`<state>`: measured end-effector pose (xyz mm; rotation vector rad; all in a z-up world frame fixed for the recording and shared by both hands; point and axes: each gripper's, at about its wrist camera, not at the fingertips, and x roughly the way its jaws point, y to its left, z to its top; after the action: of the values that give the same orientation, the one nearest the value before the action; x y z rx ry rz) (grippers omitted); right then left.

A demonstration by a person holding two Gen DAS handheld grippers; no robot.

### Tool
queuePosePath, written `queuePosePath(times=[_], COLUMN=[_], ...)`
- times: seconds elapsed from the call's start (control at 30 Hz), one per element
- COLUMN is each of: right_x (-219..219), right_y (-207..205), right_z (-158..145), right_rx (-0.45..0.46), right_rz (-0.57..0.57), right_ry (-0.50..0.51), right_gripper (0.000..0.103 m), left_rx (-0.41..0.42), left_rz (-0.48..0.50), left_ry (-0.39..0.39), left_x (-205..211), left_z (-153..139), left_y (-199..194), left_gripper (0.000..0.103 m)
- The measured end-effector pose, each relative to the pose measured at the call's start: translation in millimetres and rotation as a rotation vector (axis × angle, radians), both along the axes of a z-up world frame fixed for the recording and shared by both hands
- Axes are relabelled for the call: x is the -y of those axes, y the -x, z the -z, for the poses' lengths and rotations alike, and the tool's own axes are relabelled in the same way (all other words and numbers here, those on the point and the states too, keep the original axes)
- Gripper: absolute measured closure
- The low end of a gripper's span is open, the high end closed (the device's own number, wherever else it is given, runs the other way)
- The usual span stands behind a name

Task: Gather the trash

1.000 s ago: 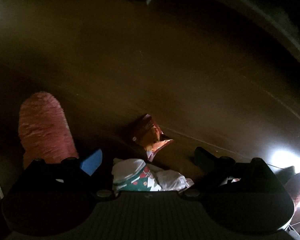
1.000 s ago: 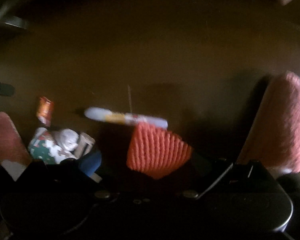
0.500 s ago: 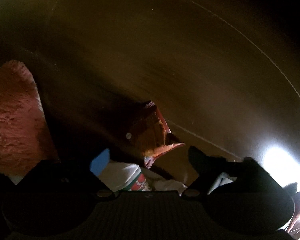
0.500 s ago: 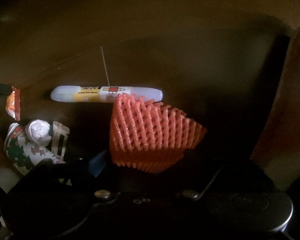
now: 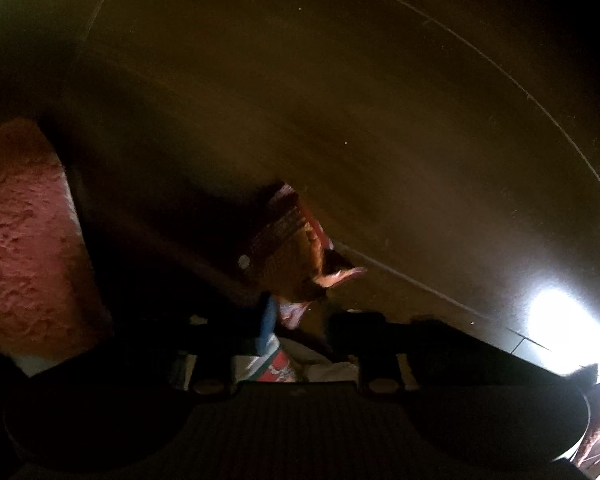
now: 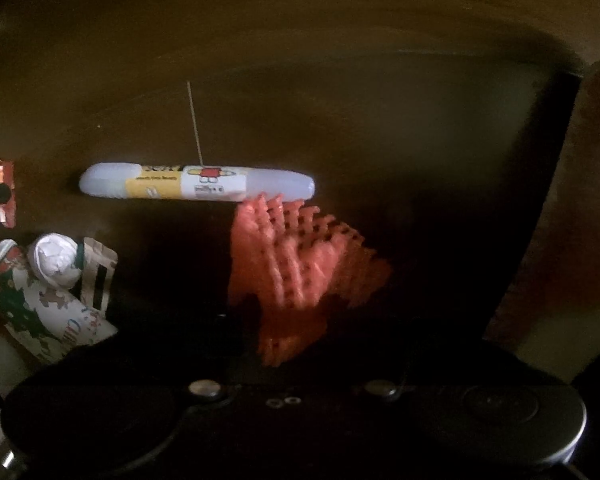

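Note:
In the left wrist view an orange snack wrapper (image 5: pixel 296 256) lies on the dark brown floor, its near end between the fingers of my left gripper (image 5: pixel 300 320), whose jaws have narrowed around it. A patterned paper cup (image 5: pixel 272 364) lies just under the gripper. In the right wrist view an orange foam net (image 6: pixel 300 268) sits between the dark fingers of my right gripper (image 6: pixel 296 320), and the jaws look closed on it. A white and yellow tube (image 6: pixel 196 182) lies behind the net. The cup (image 6: pixel 40 300) with a white paper ball (image 6: pixel 56 260) lies at the left.
Pink fuzzy slippers stand at the left of the left wrist view (image 5: pixel 24 240) and the right of the right wrist view (image 6: pixel 572 220). A thin stick (image 6: pixel 194 120) lies behind the tube. A bright glare spot (image 5: pixel 564 316) marks the floor at the right.
My left gripper moved closer to the snack wrapper and its jaws narrowed around it. My right gripper moved down onto the foam net, which now sits lower between the fingers.

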<state>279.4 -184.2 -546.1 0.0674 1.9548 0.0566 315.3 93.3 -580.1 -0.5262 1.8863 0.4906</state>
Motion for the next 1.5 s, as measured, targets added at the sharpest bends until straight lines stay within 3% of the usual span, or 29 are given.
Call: queuePosePath(times=[0.03, 0.1, 0.3, 0.53, 0.63, 0.7, 0.73, 0.77, 0.83, 1.17, 1.5], right_x=[0.0, -1.0, -7.3, -11.5, -13.6, -13.0, -12.8, -12.0, -11.3, -13.0, -11.4], right_y=[-0.7, -2.1, -6.9, -29.1, -31.2, -30.7, -30.0, -29.1, -25.7, -22.3, -24.3], right_z=[-1.7, -7.0, -37.1, -96.7, -102.6, -100.7, -98.8, -96.0, -87.8, -58.1, -52.9], right_rx=[-0.002, 0.000, 0.032, 0.130, 0.147, 0.148, 0.144, 0.136, 0.120, 0.066, 0.051], right_rz=[-0.001, -0.015, -0.042, -0.027, -0.014, -0.028, -0.031, -0.028, -0.018, -0.003, 0.004], right_ry=[0.003, 0.013, 0.030, -0.033, -0.058, -0.057, -0.053, -0.050, -0.048, -0.064, -0.069], right_gripper=[0.087, 0.094, 0.094, 0.094, 0.094, 0.094, 0.094, 0.094, 0.094, 0.094, 0.094], left_rx=[0.002, 0.004, 0.030, 0.057, 0.067, 0.064, 0.067, 0.072, 0.094, 0.018, 0.023], left_rz=[0.001, 0.017, 0.027, -0.011, -0.032, -0.056, -0.065, -0.069, -0.071, -0.171, -0.177], left_ry=[0.004, -0.005, -0.013, -0.022, -0.024, -0.019, -0.016, -0.017, -0.047, -0.046, -0.054], left_x=[-0.4, 0.2, -4.1, -24.1, -22.6, -25.6, -26.4, -28.6, -31.1, -36.7, -37.7], left_z=[-1.0, -3.8, -26.5, -58.0, -58.8, -54.2, -53.7, -58.3, -53.4, -3.6, 11.1], left_y=[-0.5, -2.0, -6.4, -10.7, -10.3, -6.9, -6.8, -7.8, -5.4, -8.3, -19.1], left_gripper=[0.085, 0.088, 0.092, 0.092, 0.091, 0.083, 0.069, 0.045, 0.019, 0.019, 0.020])
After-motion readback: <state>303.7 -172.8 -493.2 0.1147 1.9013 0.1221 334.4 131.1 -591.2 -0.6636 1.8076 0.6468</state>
